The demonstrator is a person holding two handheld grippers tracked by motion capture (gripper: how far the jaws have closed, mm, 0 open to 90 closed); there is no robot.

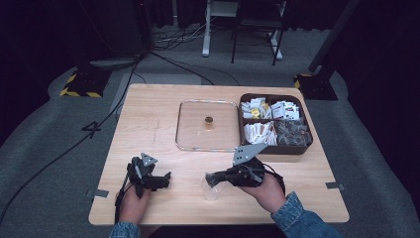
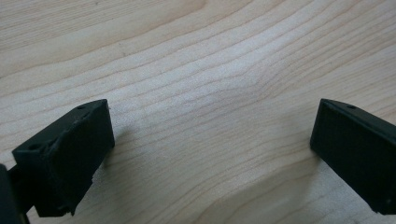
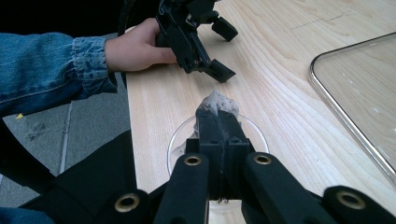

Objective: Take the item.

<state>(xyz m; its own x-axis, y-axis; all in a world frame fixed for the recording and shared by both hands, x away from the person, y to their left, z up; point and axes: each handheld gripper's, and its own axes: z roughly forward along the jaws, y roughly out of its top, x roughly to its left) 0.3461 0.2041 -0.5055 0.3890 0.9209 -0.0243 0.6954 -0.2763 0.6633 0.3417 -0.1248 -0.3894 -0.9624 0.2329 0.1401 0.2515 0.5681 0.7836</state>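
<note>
Floor mark: I read one sign, a dark "4" (image 1: pixel 92 129) on the grey floor just left of the bench (image 1: pixel 148 124).
Floor stripes: yellow-and-black hazard stripes (image 1: pixel 79 92) edge a dark base on the floor at far left; another striped base (image 1: pixel 302 77) sits at far right.
Box packets: the packets (image 1: pixel 271 110) in the brown box (image 1: pixel 274 149) carry print too small for me to read.

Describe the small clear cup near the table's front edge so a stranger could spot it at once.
Start at the wooden table and go to its near edge, right of centre. The clear cup sits under the right tool; its see-through rim sets it apart from the flat glass lid behind.
</note>
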